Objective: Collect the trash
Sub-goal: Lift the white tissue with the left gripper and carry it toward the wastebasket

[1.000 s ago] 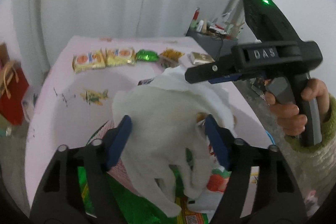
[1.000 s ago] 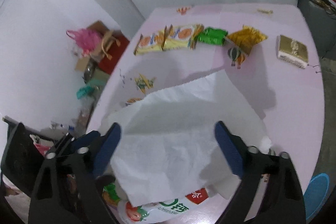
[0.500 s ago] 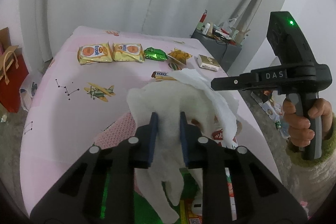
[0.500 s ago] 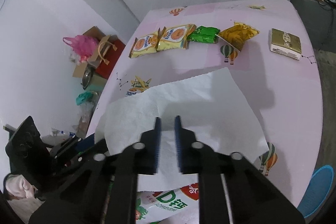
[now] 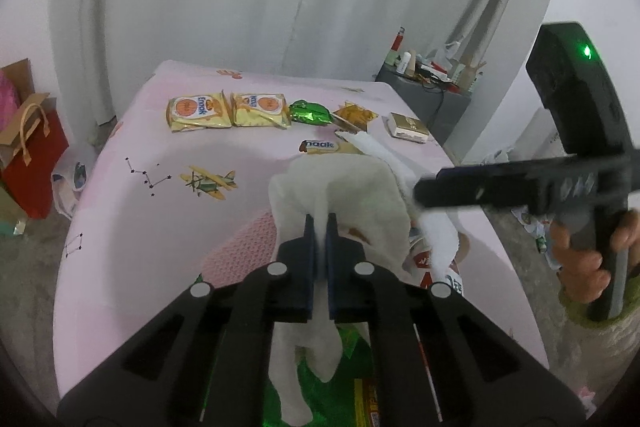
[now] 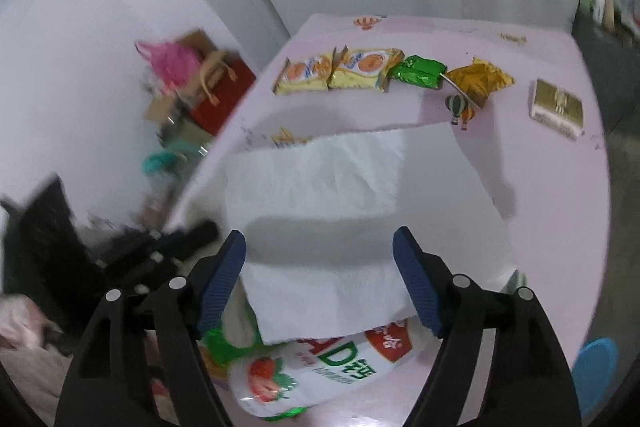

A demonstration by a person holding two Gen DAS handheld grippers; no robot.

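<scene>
Left tongs [image 5: 319, 227]: clamped on a crumpled white tissue [image 5: 352, 195], a fold pinched between the blue pads, the rest bunched above the tips and a tail hanging below.
Right tongs [image 6: 320, 267]: jaws had just been opening and stood wide apart, pads touching nothing; a flat white paper towel [image 6: 320, 195] lay under and between them.
Right hand [image 5: 584, 259]: seen from the left camera, wrapped round the black grip at the right edge, green sleeve below.
Paper towel: spread near the front edge of the worktop [image 6: 552, 187], its near end overlapping a white strawberry-print bag [image 6: 312, 371].
Worktop: pink printed cloth.
Far edge row: two yellow snack packets [image 6: 340, 71], a green foil wrapper [image 6: 418, 71], an orange wrapper [image 6: 478, 79], then a gold box [image 6: 558, 107] towards the right corner.
Other wrapper: a brown bar wrapper [image 5: 320, 146] just beyond the tissue.
Floor, left of the worktop: a red paper bag [image 5: 32, 155].
</scene>
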